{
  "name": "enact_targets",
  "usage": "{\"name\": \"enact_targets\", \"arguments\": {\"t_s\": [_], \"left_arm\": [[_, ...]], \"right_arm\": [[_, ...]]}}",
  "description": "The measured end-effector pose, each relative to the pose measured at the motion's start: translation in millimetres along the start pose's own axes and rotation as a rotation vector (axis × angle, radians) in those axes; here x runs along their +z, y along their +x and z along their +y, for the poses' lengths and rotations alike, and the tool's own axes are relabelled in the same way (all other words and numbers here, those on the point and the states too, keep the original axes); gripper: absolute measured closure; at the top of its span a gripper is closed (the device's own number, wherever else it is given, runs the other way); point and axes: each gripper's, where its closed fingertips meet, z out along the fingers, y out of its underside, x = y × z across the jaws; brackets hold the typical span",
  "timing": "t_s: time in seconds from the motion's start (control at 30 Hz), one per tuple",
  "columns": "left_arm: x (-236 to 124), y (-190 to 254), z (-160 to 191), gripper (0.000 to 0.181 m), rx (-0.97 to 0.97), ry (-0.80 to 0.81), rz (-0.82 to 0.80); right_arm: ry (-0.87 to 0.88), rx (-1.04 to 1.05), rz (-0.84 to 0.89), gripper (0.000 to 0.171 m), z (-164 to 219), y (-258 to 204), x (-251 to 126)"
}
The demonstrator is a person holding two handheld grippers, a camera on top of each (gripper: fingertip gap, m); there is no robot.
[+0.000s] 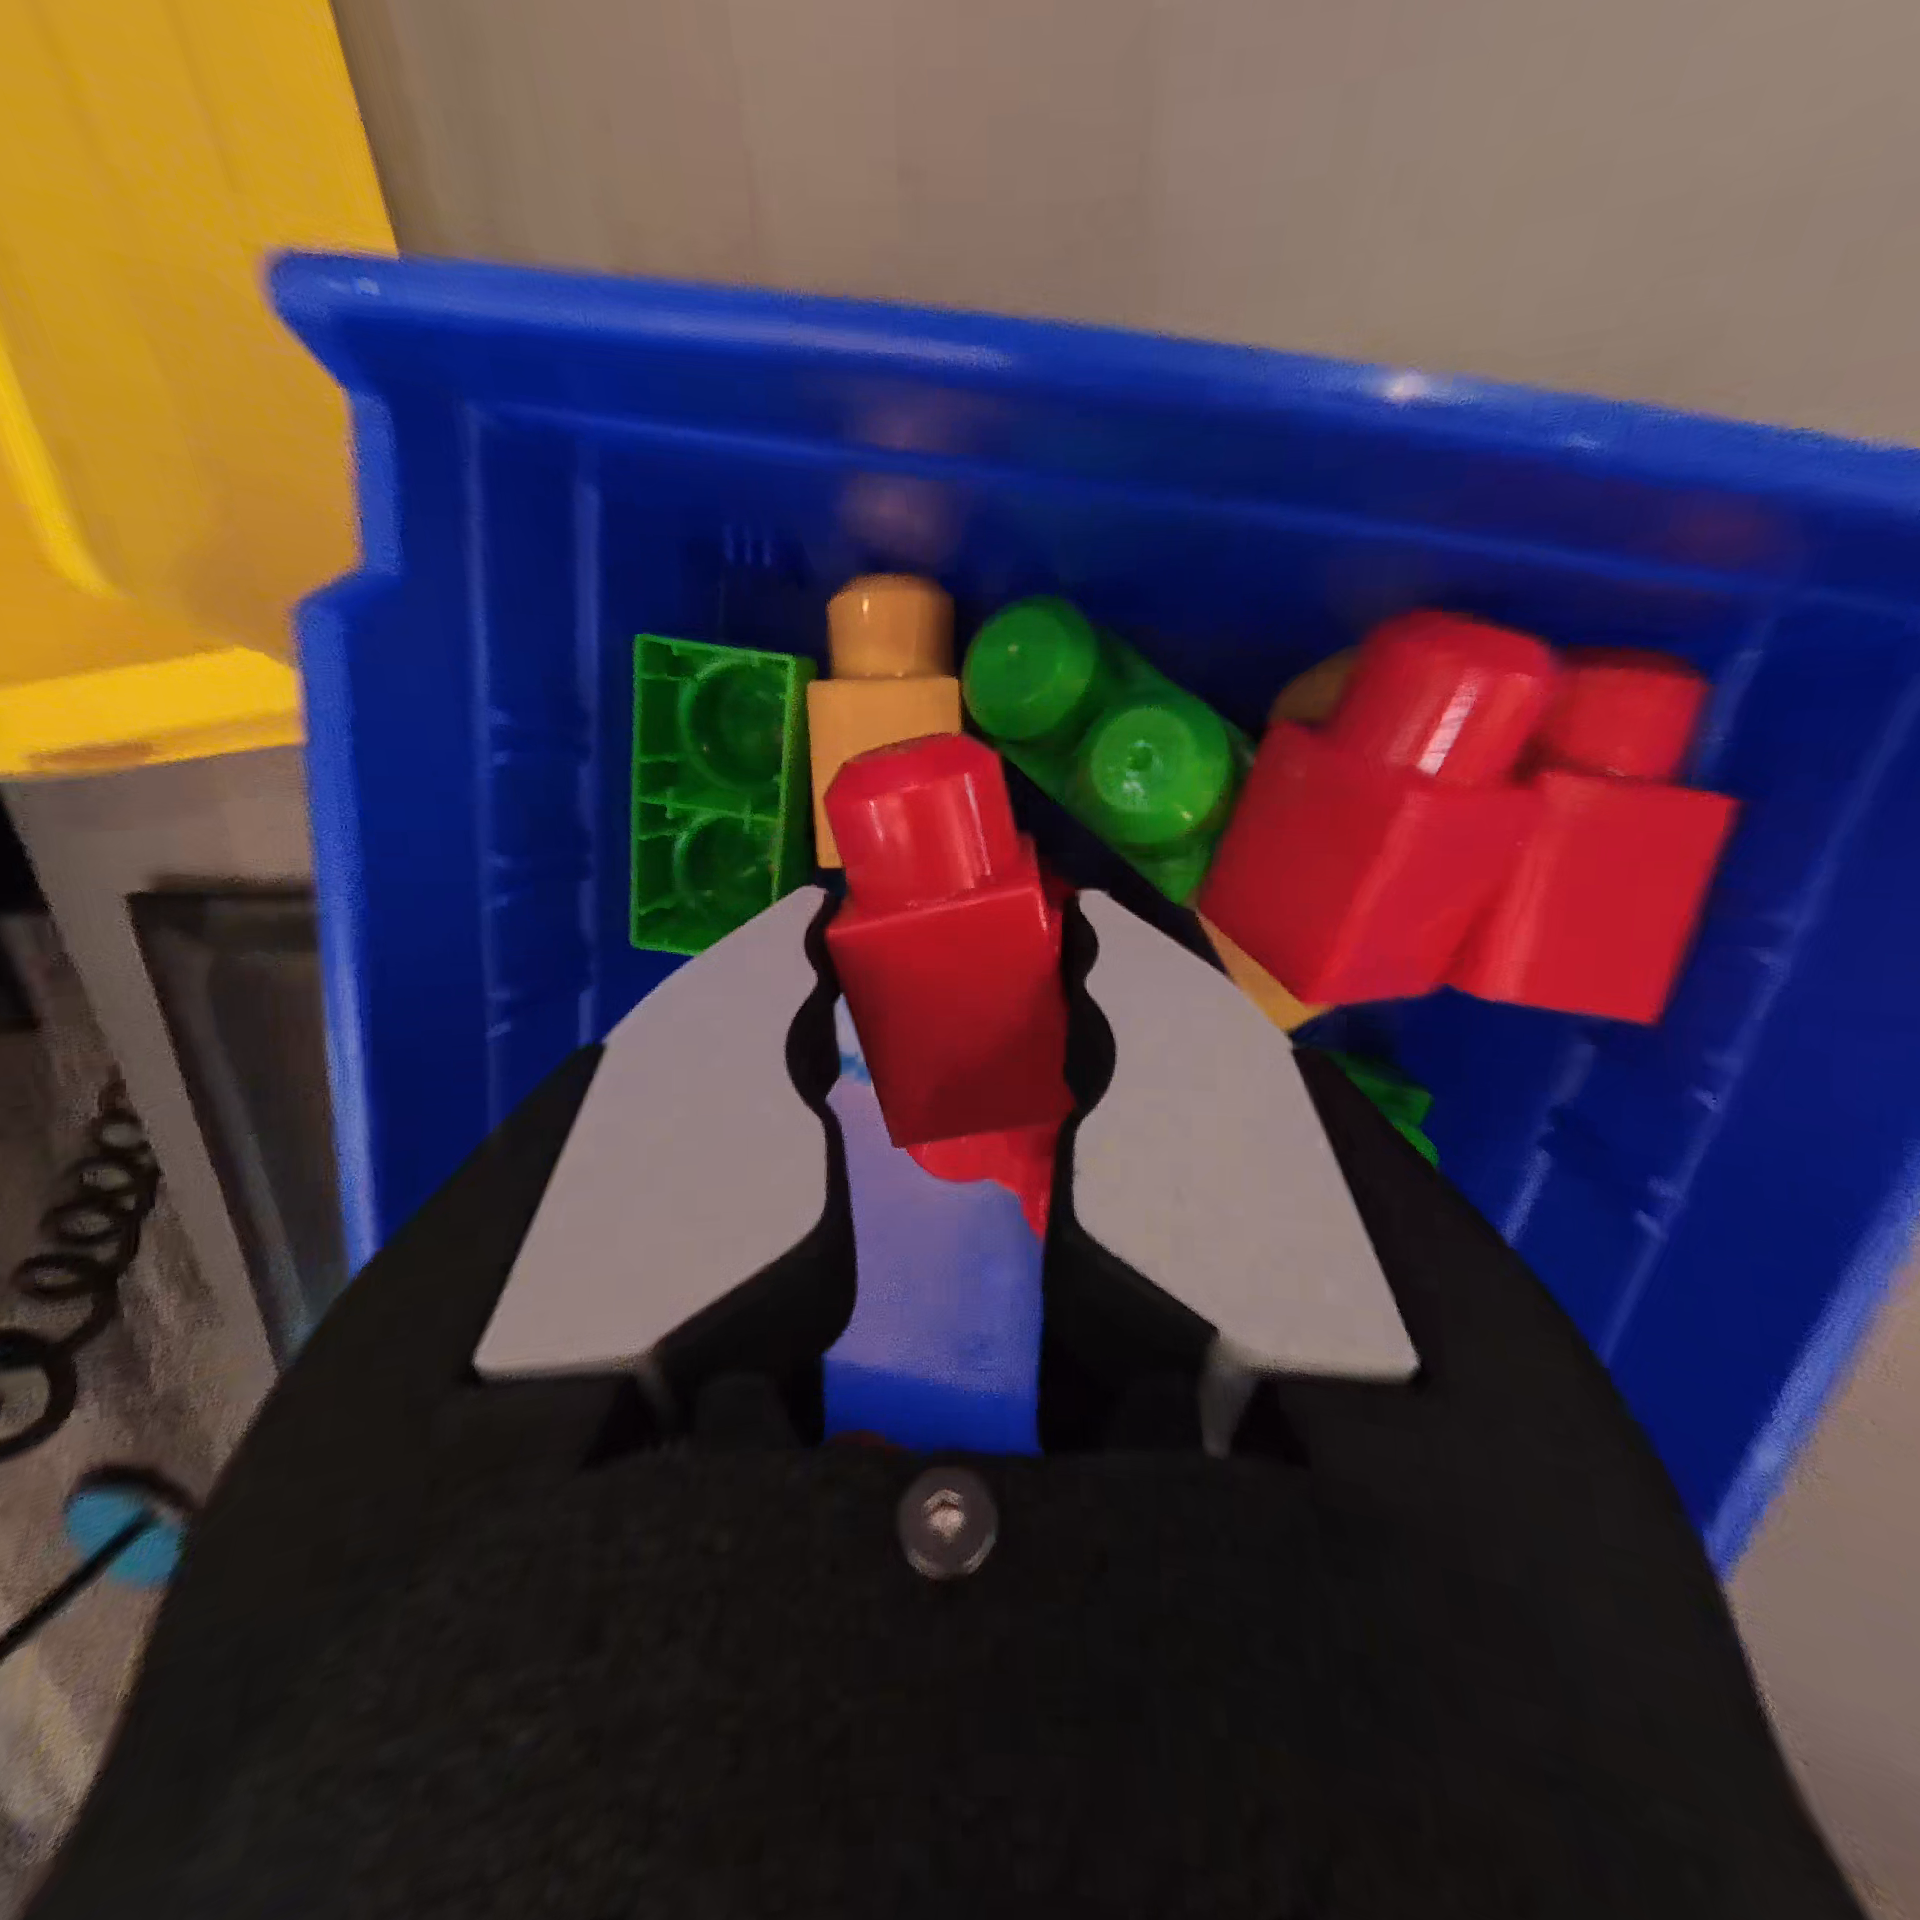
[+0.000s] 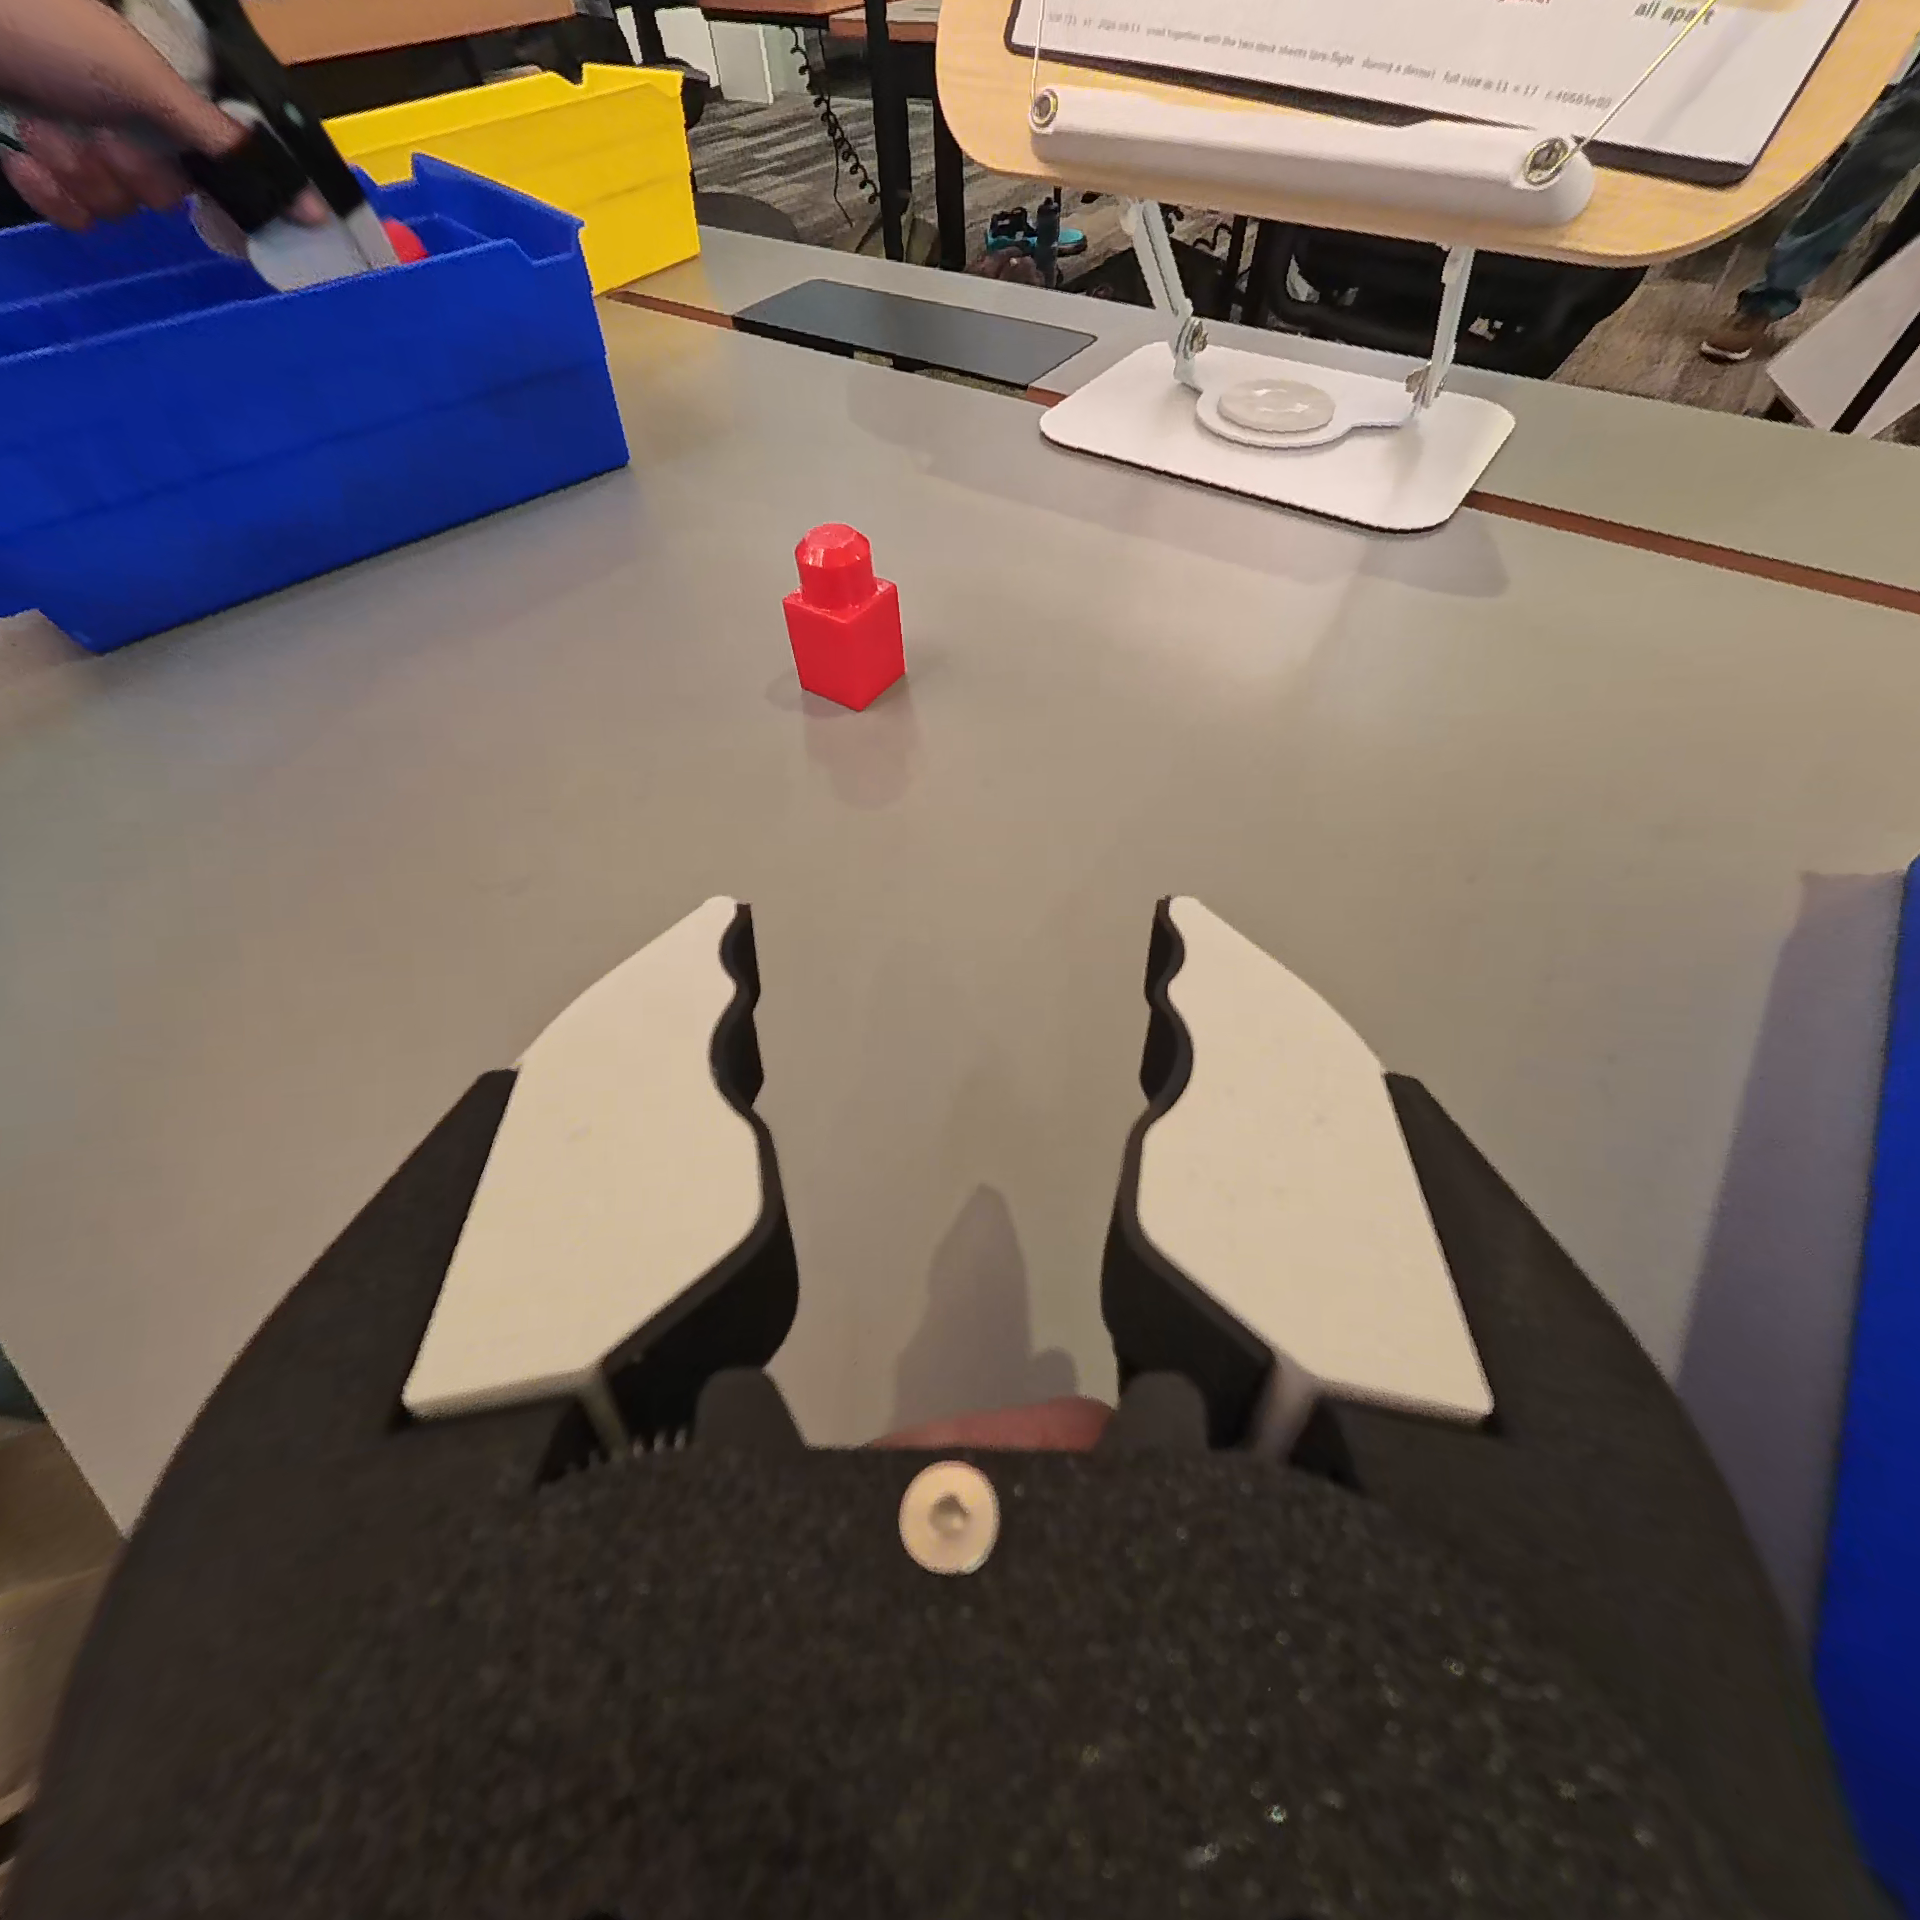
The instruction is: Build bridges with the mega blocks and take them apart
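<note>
In the left wrist view, the left gripper (image 1: 945, 914) is over a blue bin (image 1: 1143, 416) and its two fingers are closed on a small red block (image 1: 940, 966) with one stud. The jaws press on the two side faces of this block. The long axis of the block runs away from the camera along the fingers, and its stud points forward and a little to the left, toward the far wall of the bin. Inside the bin lie more blocks: a green block (image 1: 717, 790) on its side with the hollow underside toward the camera, a tan block (image 1: 888, 675) with its stud pointing to the far wall, a second green block (image 1: 1101, 738) with two studs that lies slanted, and a big red block (image 1: 1455, 821) tilted at the right. A yellow bin (image 1: 145, 416) stands at the left of the blue one. No brand mark is readable on any block.

In the right wrist view, the right gripper (image 2: 951, 914) hovers above the grey table (image 2: 1351, 779) with its jaws wide apart and nothing between them. A single red block (image 2: 844, 623) stands upright on the table ahead of it, stud pointing up, well apart from the fingers. At the far left, the blue bin (image 2: 312, 416) is seen with the left gripper (image 2: 312, 244) inside it, held by a hand (image 2: 94, 135). Behind stands a white stand (image 2: 1278, 436) that carries a board with a printed sheet (image 2: 1455, 62).
</note>
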Motion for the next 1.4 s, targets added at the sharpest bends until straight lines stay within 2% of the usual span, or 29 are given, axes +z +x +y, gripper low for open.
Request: {"name": "enact_targets", "arguments": {"t_s": [0.1,0.2,0.3,0.4,0.57,0.67,0.9,1.1,1.4], "left_arm": [[-47,17,-12,0.141,0.079,0.257,0.011],[-106,53,-4,0.141,0.122,0.515,0.053],[-156,96,22,0.141,0.171,0.763,0.057],[-177,143,58,0.141,0.198,0.936,0.077],[-163,210,109,0.141,0.211,1.073,0.104],[-145,237,132,0.141,0.199,1.067,0.105],[-121,261,150,0.141,0.195,1.029,0.146],[-110,271,133,0.141,0.217,1.030,0.172],[-64,305,55,0.140,0.334,0.932,0.252]], "right_arm": [[0.001,-0.005,0.005,0.100,0,0,0],[0.005,-0.012,0.007,0.100,0,0,2],[0.012,-0.016,0.009,0.100,1,-1,4],[0.023,-0.034,0.001,0.100,0,-7,6],[0.027,-0.075,0.006,0.100,-2,-15,7],[0.031,-0.088,0.011,0.100,-4,-18,6],[0.033,-0.106,0.015,0.100,-7,-24,3],[0.035,-0.114,0.019,0.100,-8,-25,0],[0.047,-0.110,0.033,0.100,-13,-17,-6]]}}
